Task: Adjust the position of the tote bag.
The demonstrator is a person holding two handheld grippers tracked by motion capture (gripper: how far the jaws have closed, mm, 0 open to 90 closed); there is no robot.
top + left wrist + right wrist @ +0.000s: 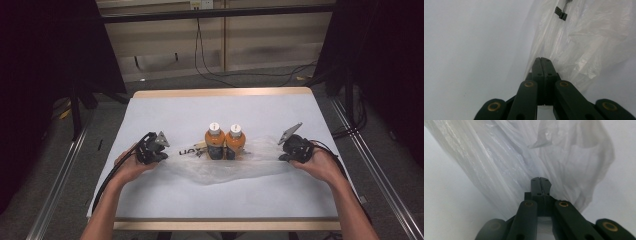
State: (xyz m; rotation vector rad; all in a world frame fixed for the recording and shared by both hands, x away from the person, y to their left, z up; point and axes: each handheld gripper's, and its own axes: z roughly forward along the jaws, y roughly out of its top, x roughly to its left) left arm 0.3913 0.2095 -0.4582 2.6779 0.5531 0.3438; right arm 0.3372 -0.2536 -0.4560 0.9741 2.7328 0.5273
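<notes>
White desk under lamp, dark room around. Clear plastic bag lies flat mid-desk; two orange bottles stand on its far part, touching. Left gripper pinched tight on bag's left edge; right gripper pinched tight on right edge. Good way, I think: pull both sides evenly, slow, keep bottles from tipping. Black letters on bag near left bottle, too small to read.

Two orange bottles stand on a clear plastic bag.
</notes>
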